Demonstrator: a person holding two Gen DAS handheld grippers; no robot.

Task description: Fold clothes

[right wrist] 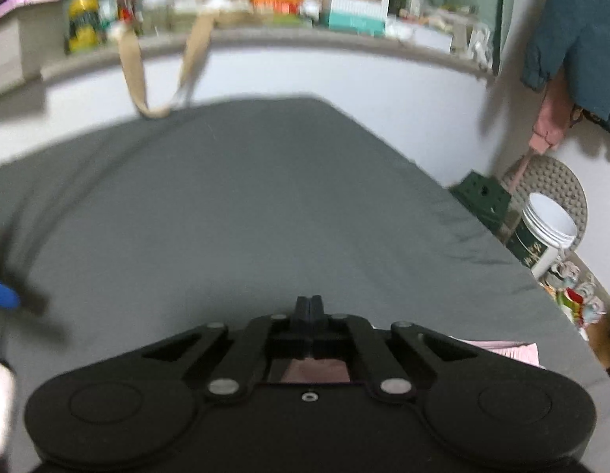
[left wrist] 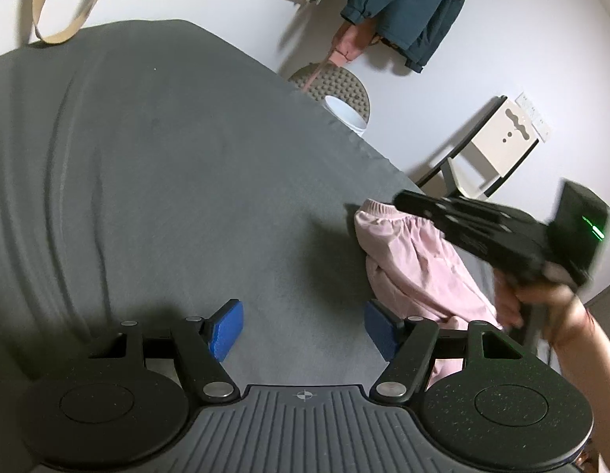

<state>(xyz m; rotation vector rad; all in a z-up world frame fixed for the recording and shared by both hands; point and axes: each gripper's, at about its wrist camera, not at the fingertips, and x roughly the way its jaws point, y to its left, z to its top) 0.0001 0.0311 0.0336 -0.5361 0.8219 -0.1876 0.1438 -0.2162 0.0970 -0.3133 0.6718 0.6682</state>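
A: What is the right gripper (right wrist: pixel 309 304) doing?

B: Its two black fingers are pressed flat together, no gap between the tips. In the left wrist view it reaches across the pink trousers (left wrist: pixel 419 264) near their elastic waistband, but whether cloth is pinched in the tips I cannot tell. A bare hand (left wrist: pixel 541 295) holds its grip.

A: And the left gripper (left wrist: pixel 303 329)?

B: Its blue pads (left wrist: pixel 226 329) stand well apart over bare sheet, nothing between them. The right-side pad is just beside the trousers' edge.

A: Where do the trousers lie?

B: Bunched at the right edge of the grey bedsheet (left wrist: pixel 167 157), partly draped toward the side.

A: Beyond that?

B: A beige strap (right wrist: pixel 163 75) hangs from a cluttered ledge at the far end. A teal jacket (left wrist: pixel 415 4) hangs on the wall, with a white bucket (right wrist: pixel 549 228) below.
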